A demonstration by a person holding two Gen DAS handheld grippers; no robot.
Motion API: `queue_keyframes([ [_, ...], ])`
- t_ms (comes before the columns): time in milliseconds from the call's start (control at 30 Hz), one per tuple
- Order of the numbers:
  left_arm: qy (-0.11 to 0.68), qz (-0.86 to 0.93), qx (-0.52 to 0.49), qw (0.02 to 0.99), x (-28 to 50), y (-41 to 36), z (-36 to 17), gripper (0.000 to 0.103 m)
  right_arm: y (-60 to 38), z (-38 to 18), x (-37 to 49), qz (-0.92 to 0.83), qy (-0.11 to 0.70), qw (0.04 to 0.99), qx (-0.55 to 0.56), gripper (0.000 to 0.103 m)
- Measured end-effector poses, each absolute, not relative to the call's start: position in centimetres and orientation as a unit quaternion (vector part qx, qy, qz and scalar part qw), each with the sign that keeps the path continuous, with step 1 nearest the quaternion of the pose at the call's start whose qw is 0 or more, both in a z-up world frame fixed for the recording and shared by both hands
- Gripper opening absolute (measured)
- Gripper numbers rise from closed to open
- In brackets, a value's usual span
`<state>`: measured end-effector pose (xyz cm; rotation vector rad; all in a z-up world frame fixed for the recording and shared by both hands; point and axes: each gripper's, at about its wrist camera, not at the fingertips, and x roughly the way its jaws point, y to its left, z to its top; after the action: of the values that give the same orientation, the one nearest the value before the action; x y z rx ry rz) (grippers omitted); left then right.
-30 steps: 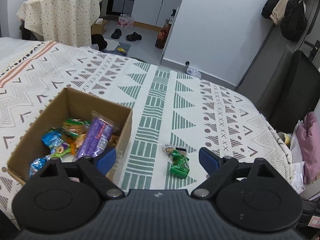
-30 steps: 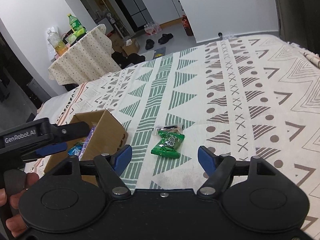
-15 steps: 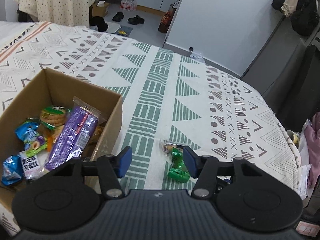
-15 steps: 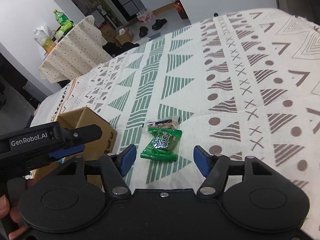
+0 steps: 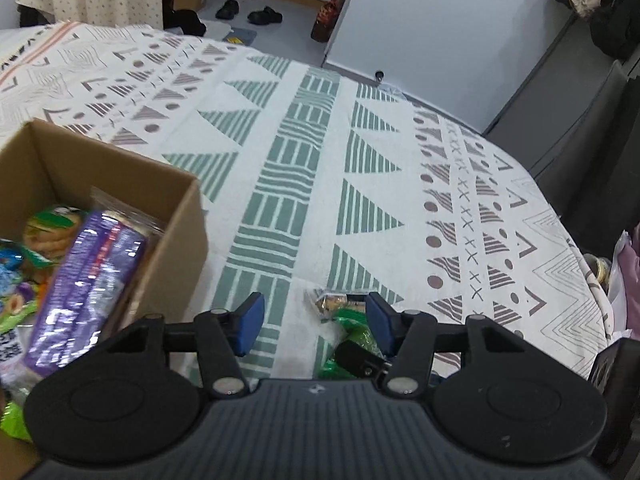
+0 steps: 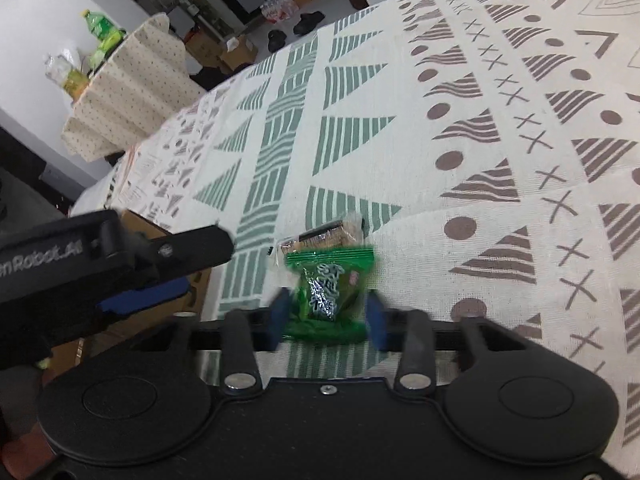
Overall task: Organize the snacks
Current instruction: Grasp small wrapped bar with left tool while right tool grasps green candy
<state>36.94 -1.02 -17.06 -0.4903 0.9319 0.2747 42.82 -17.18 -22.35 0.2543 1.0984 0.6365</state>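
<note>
Right gripper (image 6: 326, 314) now lower, fingers around green packet (image 6: 327, 292) on patterned bedspread (image 6: 460, 120); left gripper (image 5: 312, 322) fingers apart.

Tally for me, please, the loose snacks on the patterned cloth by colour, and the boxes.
Green snack packet: 1
Clear-wrapped brown snack: 1
Cardboard box: 1
Total: 3

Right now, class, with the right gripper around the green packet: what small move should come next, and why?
Probably close the right gripper on the green packet: its fingers flank the packet, which lies on the cloth outside the box. Whether they grip yet is unclear.
</note>
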Motion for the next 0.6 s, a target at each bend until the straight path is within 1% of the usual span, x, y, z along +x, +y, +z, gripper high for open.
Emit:
queue_keyframes([
  [133, 0.448, 0.133, -0.229, 0.854, 37.9, -1.4, -18.0, 0.056, -17.9, -22.1, 43.0, 0.299, 0.513, 0.796, 0.118, 0.029],
  [300, 0.454, 0.125, -0.223, 0.853, 39.0, -2.0, -18.8, 0.059, -19.3, -21.5, 43.0, 0.286, 0.51, 0.804, 0.106, 0.028],
  [533, 0.465, 0.122, -0.217, 0.85, 40.4, -3.3, -19.8, 0.059, -21.8, -21.2, 43.9, 0.254, 0.508, 0.815, 0.111, 0.028],
  [600, 0.469, 0.122, -0.214, 0.848, 40.7, -3.7, -20.1, 0.061, -22.5, -21.1, 44.0, 0.244, 0.508, 0.818, 0.112, 0.028],
])
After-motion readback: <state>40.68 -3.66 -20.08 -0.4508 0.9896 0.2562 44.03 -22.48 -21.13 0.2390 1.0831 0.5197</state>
